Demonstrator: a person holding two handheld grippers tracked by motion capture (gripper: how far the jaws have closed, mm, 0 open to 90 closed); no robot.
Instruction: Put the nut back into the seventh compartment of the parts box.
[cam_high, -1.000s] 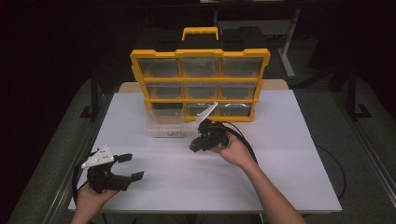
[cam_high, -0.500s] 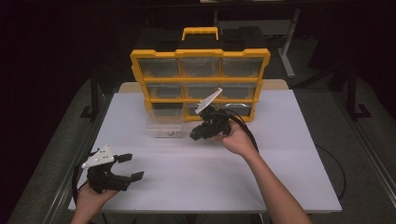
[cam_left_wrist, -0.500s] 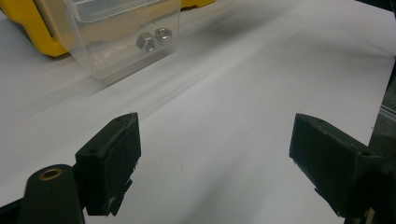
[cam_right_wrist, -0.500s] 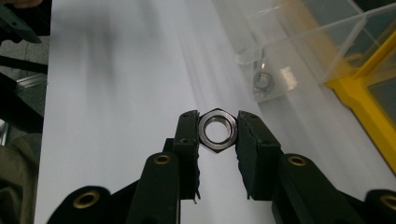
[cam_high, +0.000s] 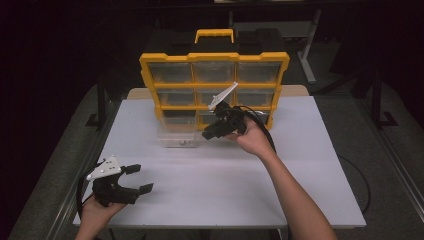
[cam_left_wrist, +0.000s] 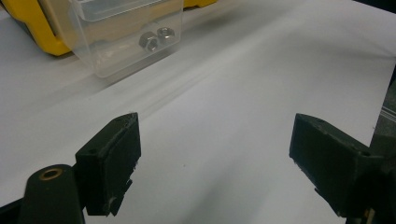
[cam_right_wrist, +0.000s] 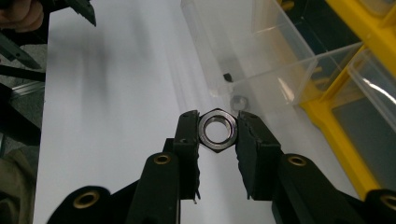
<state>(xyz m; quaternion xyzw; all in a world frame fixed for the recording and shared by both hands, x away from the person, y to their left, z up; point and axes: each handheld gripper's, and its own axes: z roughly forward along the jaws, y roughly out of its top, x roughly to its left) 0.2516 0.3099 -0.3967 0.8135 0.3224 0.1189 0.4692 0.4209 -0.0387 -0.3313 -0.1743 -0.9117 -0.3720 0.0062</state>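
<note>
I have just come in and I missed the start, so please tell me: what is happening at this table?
A person works with two hand-held grippers. The right gripper is shut on a silver hexagonal metal nut, held above the white table near a clear plastic drawer pulled out of the yellow plastic parts organizer. Two more nuts lie in that drawer. The left gripper rests open, holding nothing, at the table's near corner.

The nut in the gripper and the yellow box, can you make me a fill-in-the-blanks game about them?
1. The right gripper is shut on a metal ____.
2. The left gripper has its jaws ____.
3. The clear drawer on the white table holds ____ nuts.
4. The organizer frame is coloured ____.

Missing words: nut; open; two; yellow
</note>
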